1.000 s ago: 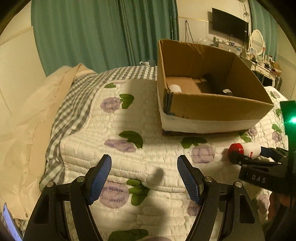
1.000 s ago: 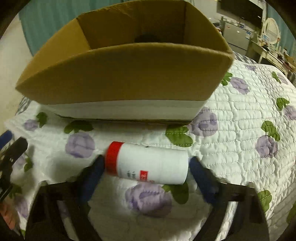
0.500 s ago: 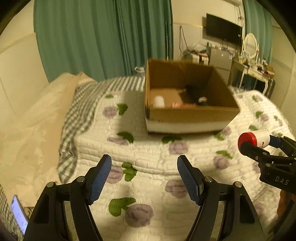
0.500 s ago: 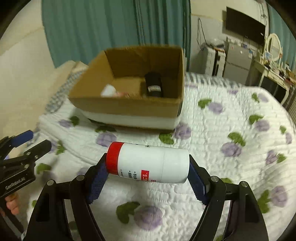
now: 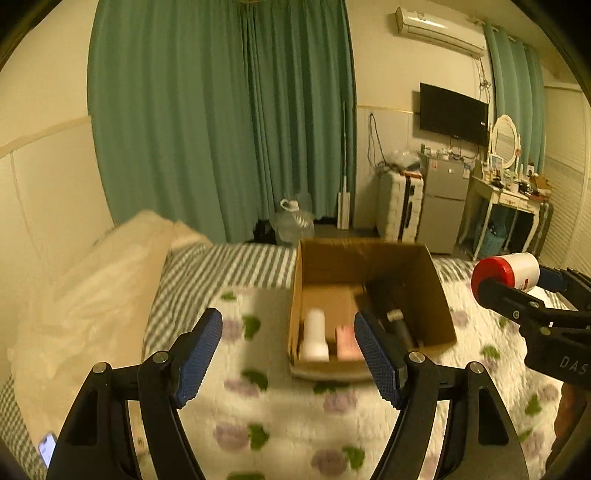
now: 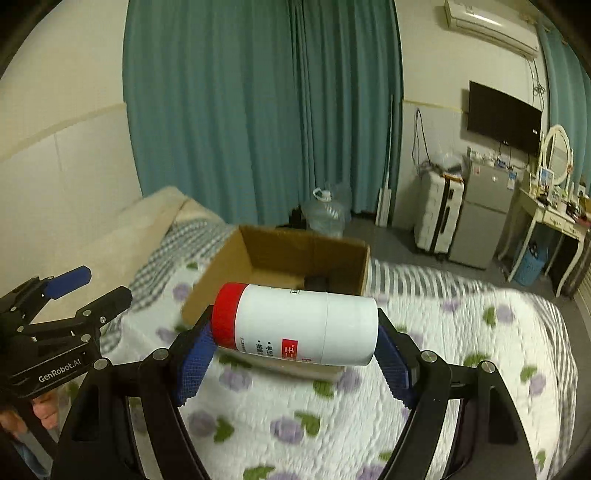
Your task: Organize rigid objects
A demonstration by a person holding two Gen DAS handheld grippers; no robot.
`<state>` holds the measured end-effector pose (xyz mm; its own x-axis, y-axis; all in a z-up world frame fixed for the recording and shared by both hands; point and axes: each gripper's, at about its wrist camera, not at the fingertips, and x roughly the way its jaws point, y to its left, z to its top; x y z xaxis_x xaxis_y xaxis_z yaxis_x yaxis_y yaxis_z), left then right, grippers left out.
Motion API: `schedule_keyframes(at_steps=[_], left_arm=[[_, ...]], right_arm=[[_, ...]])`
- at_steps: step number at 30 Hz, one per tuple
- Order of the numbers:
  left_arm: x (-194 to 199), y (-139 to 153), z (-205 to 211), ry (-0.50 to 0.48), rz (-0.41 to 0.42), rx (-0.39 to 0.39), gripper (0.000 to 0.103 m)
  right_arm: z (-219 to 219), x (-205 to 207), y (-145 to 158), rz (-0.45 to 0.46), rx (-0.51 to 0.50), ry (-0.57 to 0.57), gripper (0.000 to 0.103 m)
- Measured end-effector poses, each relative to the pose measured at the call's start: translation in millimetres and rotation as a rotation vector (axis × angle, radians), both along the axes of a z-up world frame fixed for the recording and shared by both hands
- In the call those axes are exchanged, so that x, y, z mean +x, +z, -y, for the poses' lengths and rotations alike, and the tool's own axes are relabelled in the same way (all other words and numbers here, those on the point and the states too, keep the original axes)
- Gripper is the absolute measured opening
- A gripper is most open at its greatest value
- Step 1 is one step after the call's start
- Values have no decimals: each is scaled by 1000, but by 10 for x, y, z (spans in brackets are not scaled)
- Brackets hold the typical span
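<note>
Teal curtains (image 6: 258,110) hang floor-length behind the bed (image 6: 461,332), which wears a floral quilt. Right of the curtains, a black television (image 6: 504,118) is mounted on the cream wall, with an air conditioner (image 6: 491,26) above it. Below the television stand a white suitcase (image 6: 437,214), a small grey fridge (image 6: 480,218) and a dressing table with an oval mirror (image 6: 557,155). Light is warm and dim.

Left wrist view rides behind the left tool (image 5: 288,354), raised well over the bed (image 5: 280,417), tipped down and forward into the open cardboard box (image 5: 436,314), curtains (image 5: 221,129) behind. Right wrist view sits behind the right tool (image 6: 291,350), also high, facing the same box (image 6: 229,269) from further right. Both share the box, the bed's far edge, curtains and TV (image 6: 504,118); each catches the other tool at its frame edge
</note>
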<state>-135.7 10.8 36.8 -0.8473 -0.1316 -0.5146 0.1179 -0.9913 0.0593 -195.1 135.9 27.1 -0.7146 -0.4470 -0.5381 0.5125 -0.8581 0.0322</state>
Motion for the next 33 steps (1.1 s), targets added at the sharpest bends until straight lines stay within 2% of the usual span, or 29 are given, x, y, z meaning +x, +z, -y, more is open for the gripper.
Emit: schedule_keyframes(at_steps=[3, 7, 12, 18, 19, 20, 21, 23, 26, 33], left_arm=[[-309, 26, 33, 9, -23, 0, 77], [-721, -117, 50, 20, -20, -24, 77], [-1159, -427, 45, 37, 8, -101, 77], [-1351, -783, 71, 45, 58, -103, 77], [-1371, -803, 74, 50, 64, -101, 77], [-1378, -820, 69, 53, 70, -99, 77], [-1351, -812, 64, 47, 71, -91, 77], [-1270, -731, 41, 51, 54, -89, 77], [-1074, -456, -13, 46, 9, -94, 77], [-230, 442, -150, 21, -153, -80, 79]], right_arm=[[121, -237, 66, -26, -7, 7, 79], [352, -688, 16, -29, -23, 9, 79], [626, -1272, -331, 9, 5, -10, 79], [747, -1691, -864, 75, 44, -38, 79], [742, -1715, -917, 80, 38, -39, 83], [721, -1728, -949, 81, 33, -51, 95], [693, -1724, -948, 78, 28, -62, 98], [630, -1662, -863, 57, 7, -73, 98], [504, -1525, -650, 23, -11, -99, 98], [77, -751, 236, -120, -3, -130, 102]])
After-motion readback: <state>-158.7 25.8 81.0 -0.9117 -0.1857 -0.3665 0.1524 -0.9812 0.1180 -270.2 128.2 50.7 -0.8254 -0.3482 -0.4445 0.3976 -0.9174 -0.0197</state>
